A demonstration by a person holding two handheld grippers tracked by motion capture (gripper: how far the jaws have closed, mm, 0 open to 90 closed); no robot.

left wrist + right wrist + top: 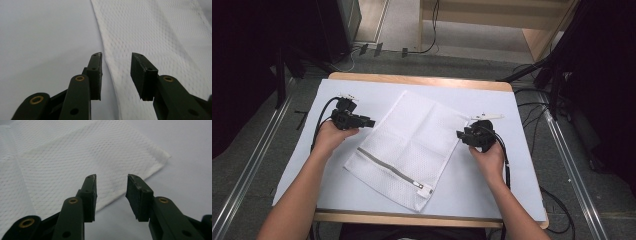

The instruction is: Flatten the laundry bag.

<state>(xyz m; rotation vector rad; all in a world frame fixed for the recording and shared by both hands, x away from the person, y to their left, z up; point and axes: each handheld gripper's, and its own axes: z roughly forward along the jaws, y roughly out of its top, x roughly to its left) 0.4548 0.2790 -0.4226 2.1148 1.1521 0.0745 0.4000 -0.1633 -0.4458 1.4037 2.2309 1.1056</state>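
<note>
The white mesh laundry bag (408,149) lies flat mid-surface (302,165), its long axis diagonal, zipper (388,167) end nearest the person. Left claw (371,122) and right claw (459,134) flank its long edges, both half-open and empty, about equally near.

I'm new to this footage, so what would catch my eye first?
A white mesh laundry bag lies flat and slanted mid-table, its grey zipper near the front end. The left gripper and right gripper flank it, jaws open, holding nothing.
</note>
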